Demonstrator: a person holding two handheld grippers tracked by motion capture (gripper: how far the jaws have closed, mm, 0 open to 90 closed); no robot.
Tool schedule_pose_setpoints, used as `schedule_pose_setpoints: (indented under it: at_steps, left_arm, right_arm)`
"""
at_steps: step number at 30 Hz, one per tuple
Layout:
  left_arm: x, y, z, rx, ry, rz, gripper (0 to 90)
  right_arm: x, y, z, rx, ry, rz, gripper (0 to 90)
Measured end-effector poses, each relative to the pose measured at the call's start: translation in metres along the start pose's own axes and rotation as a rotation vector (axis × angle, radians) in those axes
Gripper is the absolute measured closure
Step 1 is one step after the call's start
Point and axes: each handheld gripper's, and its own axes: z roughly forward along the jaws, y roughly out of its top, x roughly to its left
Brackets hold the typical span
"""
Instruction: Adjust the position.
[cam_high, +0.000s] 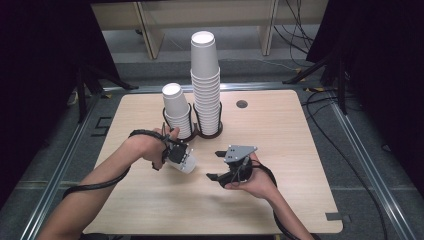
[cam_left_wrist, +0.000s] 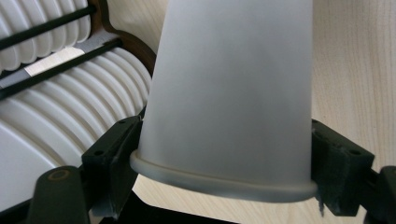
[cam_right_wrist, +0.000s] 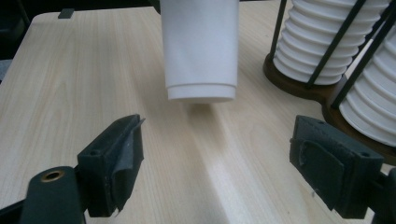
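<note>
Paper cup clamped in left gripper

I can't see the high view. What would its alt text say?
A person's left gripper holds one white paper cup just above a wooden table, while the open right gripper faces it. Behind stand two cup stacks in a dark wire holder.

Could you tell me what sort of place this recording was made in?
Probably a lab recording bench: a bare wooden table on metal floor rails, dark curtains either side, loose cables, and stacked paper cups as props.
</note>
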Motion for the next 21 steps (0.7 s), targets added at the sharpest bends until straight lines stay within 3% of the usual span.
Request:
schedule_pose_setpoints:
  at_steps: [7, 10, 11, 12, 14, 15, 16, 17, 18, 19, 21]
  left_arm:
    - [0.002, 0.007, -0.002, -0.001, 0.003, 0.017, 19.9]
    - [0.003, 0.007, -0.003, -0.001, 0.01, 0.02, 19.9]
    - [0.004, 0.007, -0.004, 0.0, 0.01, 0.021, 19.9]
    - [0.004, 0.007, -0.004, -0.002, 0.012, 0.02, 19.9]
    - [0.004, 0.007, -0.005, -0.003, 0.014, 0.019, 19.9]
    - [0.004, 0.008, -0.005, -0.005, 0.016, 0.021, 19.9]
    - [0.004, 0.008, -0.005, -0.006, 0.016, 0.023, 19.9]
    - [0.005, 0.009, -0.006, -0.006, 0.012, 0.028, 19.9]
    - [0.004, 0.009, -0.005, -0.018, 0.014, 0.015, 19.9]
    - [0.004, 0.009, -0.005, -0.024, 0.015, 0.01, 19.9]
    - [0.003, 0.01, -0.004, -0.035, 0.016, -0.002, 19.9]
  right_arm:
    - [0.001, 0.011, 0.015, 0.017, -0.01, -0.04, 20.9]
    - [0.002, 0.015, 0.024, 0.033, -0.004, -0.026, 21.0]
    - [0.001, 0.017, 0.027, 0.037, -0.009, -0.045, 21.1]
    - [0.002, 0.017, 0.03, 0.047, 0.003, -0.019, 21.1]
    - [0.001, 0.018, 0.036, 0.046, 0.0, -0.035, 21.3]
    - [0.003, 0.018, 0.038, 0.057, 0.003, 0.016, 21.4]
    - [0.001, 0.019, 0.041, 0.049, 0.0, -0.017, 21.6]
    - [0.003, 0.019, 0.042, 0.053, 0.003, 0.02, 21.6]
    - [0.001, 0.02, 0.044, 0.046, 0.004, -0.002, 21.7]
    - [0.003, 0.02, 0.045, 0.053, 0.002, 0.025, 21.7]
    - [0.001, 0.021, 0.048, 0.05, 0.003, -0.001, 21.8]
